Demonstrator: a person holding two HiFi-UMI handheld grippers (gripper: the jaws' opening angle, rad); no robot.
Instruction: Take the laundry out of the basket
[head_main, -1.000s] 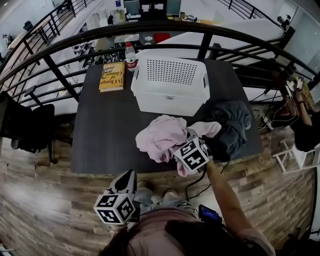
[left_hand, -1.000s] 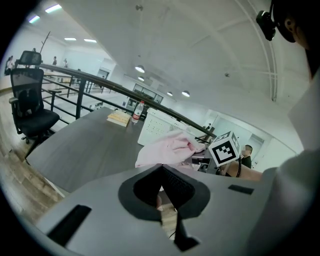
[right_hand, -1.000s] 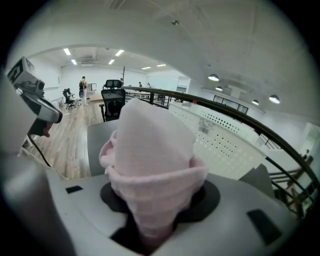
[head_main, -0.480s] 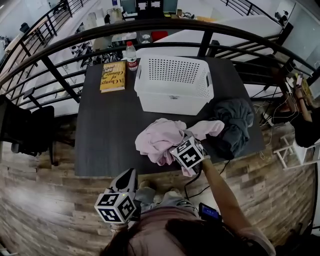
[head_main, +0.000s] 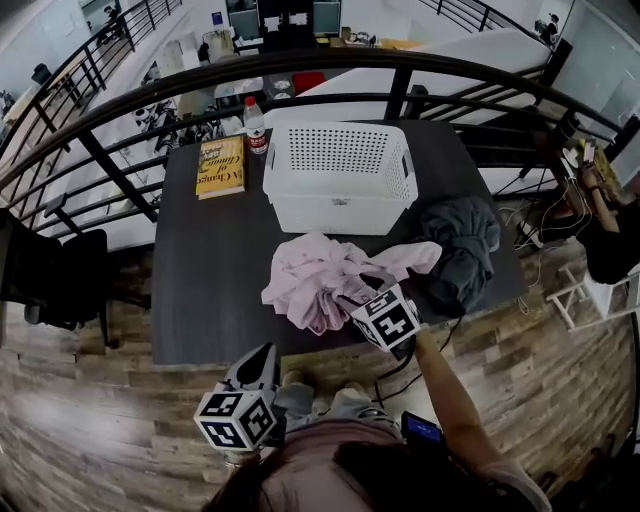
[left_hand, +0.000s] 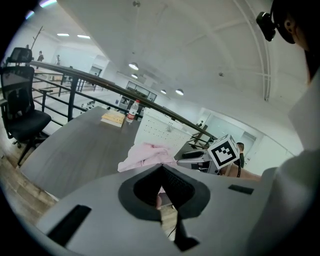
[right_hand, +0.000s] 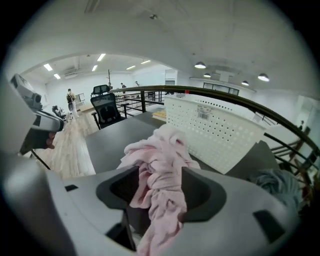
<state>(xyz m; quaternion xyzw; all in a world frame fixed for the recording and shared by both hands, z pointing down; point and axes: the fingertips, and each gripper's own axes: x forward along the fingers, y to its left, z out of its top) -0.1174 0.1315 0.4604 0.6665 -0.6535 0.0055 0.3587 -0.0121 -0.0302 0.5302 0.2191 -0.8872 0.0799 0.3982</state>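
A white perforated laundry basket (head_main: 340, 210) stands at the back of the dark table (head_main: 215, 270); I cannot see inside it. In front of it a pink garment (head_main: 315, 280) lies crumpled on the table. My right gripper (head_main: 352, 300) is at its near edge. In the right gripper view the jaws are opening, and a twisted fold of the pink garment (right_hand: 160, 165) hangs loosely between them. A grey garment (head_main: 462, 250) is heaped at the table's right edge. My left gripper (head_main: 262, 352) is held low off the table by my body, shut and empty.
A yellow book (head_main: 220, 167) and a water bottle (head_main: 257, 130) sit at the table's back left. A black railing (head_main: 300, 65) curves behind the table. A black chair (head_main: 50, 265) stands on the wooden floor to the left. A cable hangs off the table's front.
The right gripper has drawn back a little toward the table's front edge, and the pink garment has settled lower and wider on the table. The left gripper has stayed put.
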